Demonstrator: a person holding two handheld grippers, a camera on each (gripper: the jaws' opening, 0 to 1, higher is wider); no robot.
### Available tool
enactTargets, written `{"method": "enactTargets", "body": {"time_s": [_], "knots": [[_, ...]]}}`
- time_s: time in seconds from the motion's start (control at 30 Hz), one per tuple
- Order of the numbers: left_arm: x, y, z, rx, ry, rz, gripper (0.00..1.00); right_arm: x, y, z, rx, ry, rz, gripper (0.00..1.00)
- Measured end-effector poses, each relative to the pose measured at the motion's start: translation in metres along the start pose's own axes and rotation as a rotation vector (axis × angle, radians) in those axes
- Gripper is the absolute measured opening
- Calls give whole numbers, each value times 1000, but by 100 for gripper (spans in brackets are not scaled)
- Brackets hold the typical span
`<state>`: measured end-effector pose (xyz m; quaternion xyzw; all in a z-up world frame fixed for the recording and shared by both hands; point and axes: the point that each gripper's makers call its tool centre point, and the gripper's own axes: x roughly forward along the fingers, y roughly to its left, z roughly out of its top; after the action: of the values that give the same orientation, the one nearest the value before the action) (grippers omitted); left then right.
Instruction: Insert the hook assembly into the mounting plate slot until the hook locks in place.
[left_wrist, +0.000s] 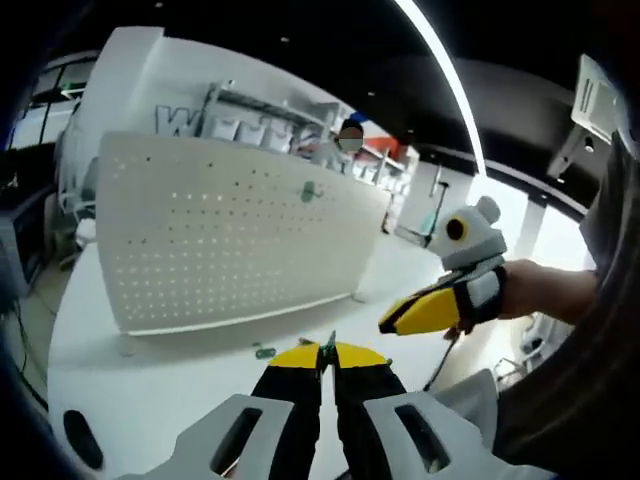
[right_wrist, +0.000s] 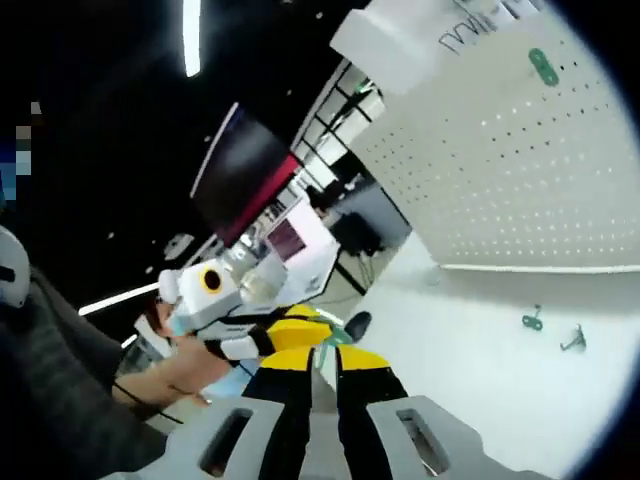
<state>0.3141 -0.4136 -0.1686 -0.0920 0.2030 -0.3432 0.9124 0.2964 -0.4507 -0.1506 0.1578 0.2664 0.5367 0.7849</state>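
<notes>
White table (left_wrist: 150, 380) runs under everything, and on it a white pegboard panel (left_wrist: 230, 235) stands upright, its face dotted with rows of small holes; beyond it are pale shelving and large grey letters on the far wall, too cut off by the panel's top edge to read, under a dark ceiling with a long light strip. On the pegboard, a small green hook piece (left_wrist: 309, 191) is already hanging high on the panel; the right gripper view shows it too, near the panel's upper part (right_wrist: 543, 66). From the left gripper view, the left hand-held gripper (left_wrist: 327, 352) has its yellow-tipped jaws pressed together on a small green hook assembly (left_wrist: 328, 346), whose tip pokes out between them. Just beside those jaws, on the table, lies another small green piece (left_wrist: 264, 352). Off to the right in that view the right hand-held gripper (left_wrist: 425, 312) floats above the table, held in a person's hand (left_wrist: 545, 290). In the right gripper view its own jaws (right_wrist: 320, 352) are drawn close, with something green showing just beyond them; I cannot tell whether they pinch it. On the table below the panel sit a green hook part (right_wrist: 532, 320) and, near it, a grey metal hook (right_wrist: 574, 340), slightly apart from each other.
</notes>
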Motion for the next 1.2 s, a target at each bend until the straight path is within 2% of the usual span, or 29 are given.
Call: {"method": "enactTargets", "body": {"time_s": [0.07, 0.17, 0.37, 0.53, 0.73, 1.03, 1.2], "knots": [[0, 5, -1, -12, 9, 26, 3, 0, -2, -2, -104, 37, -41, 7], [-1, 9, -3, -21, 24, 53, 3, 0, -3, -9, -212, 100, -76, 7], [-2, 19, -7, -119, 39, 100, 3, 3, 1, -6, -398, 132, -129, 8], [0, 18, -5, -257, 8, 91, 3, 13, 10, -5, -448, 138, -136, 10], [3, 14, -3, -284, -4, 81, 3, 22, 12, -8, -515, 148, -152, 10], [6, 8, 1, -399, -44, 49, 3, 26, 3, -2, -562, 147, -192, 9], [7, 6, 2, -431, -49, 41, 3, 29, 2, -3, -595, 156, -200, 9]]}}
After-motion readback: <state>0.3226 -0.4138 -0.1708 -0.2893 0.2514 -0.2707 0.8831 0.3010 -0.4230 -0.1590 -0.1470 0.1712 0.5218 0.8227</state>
